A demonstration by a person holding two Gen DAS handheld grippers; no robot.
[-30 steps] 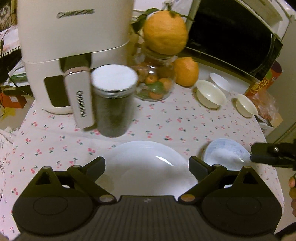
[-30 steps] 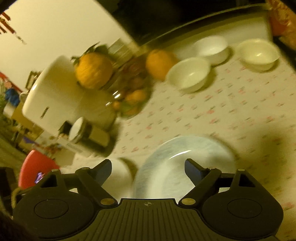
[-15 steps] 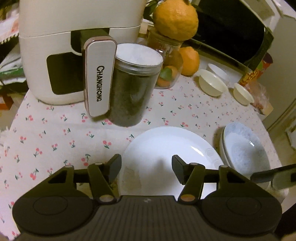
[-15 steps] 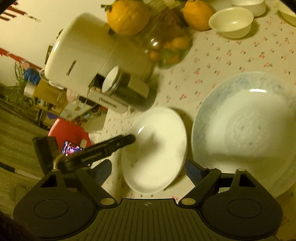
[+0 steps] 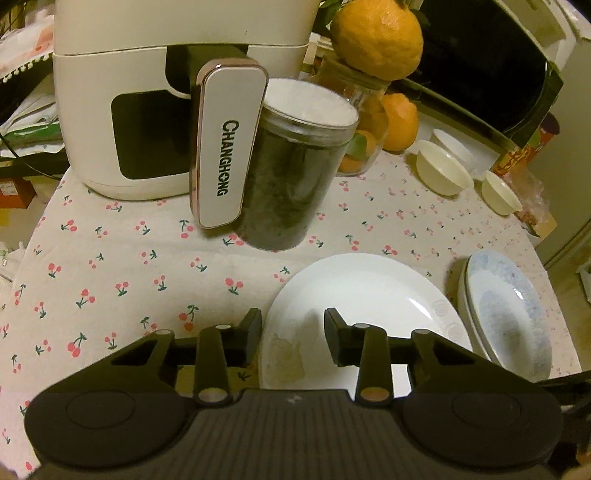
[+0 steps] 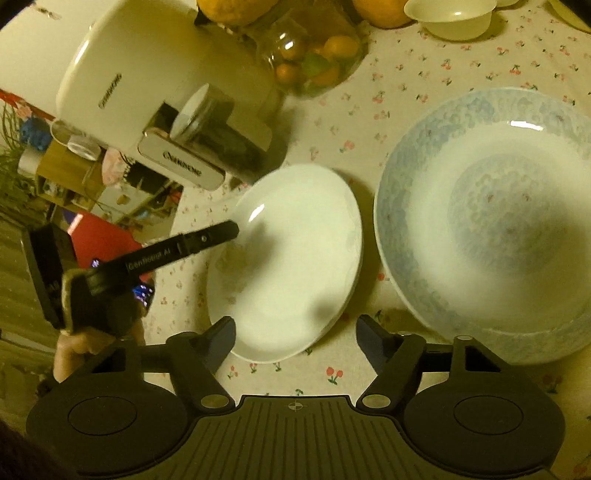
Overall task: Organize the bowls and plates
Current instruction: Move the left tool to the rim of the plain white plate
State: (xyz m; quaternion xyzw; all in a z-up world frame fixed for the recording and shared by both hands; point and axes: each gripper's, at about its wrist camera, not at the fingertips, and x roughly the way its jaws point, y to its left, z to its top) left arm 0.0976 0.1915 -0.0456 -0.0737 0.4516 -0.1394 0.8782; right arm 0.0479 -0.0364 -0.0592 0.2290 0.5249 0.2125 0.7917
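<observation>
1. The white plate lies flat on the cherry-print tablecloth, just in front of the dark lidded canister; take this plate as the landmark.
2. The left gripper hangs over the plate's near-left rim, jaws partly parted with a clear gap between them; one finger sits outside the rim and the other over the plate's inside. I cannot tell whether either finger touches the rim, and nothing is pinched.
3. The right gripper hovers over the cloth at the plate's near edge, spread wide and holding nothing.
4. In the right wrist view the left gripper's finger reaches in over the plate's left side, with the person's left hand below it.
5. Just right of the plate, with a narrow strip of cloth between them, stands the blue-patterned deep plate; in the left wrist view it appears to rest on a second dish.
6. Behind the plate and beside the canister stands a white Changhong air fryer, its handle overlapping the canister.
7. Farther back right of the plate stand a glass jar of small fruit, topped by a big citrus, and three small cream bowls.
</observation>
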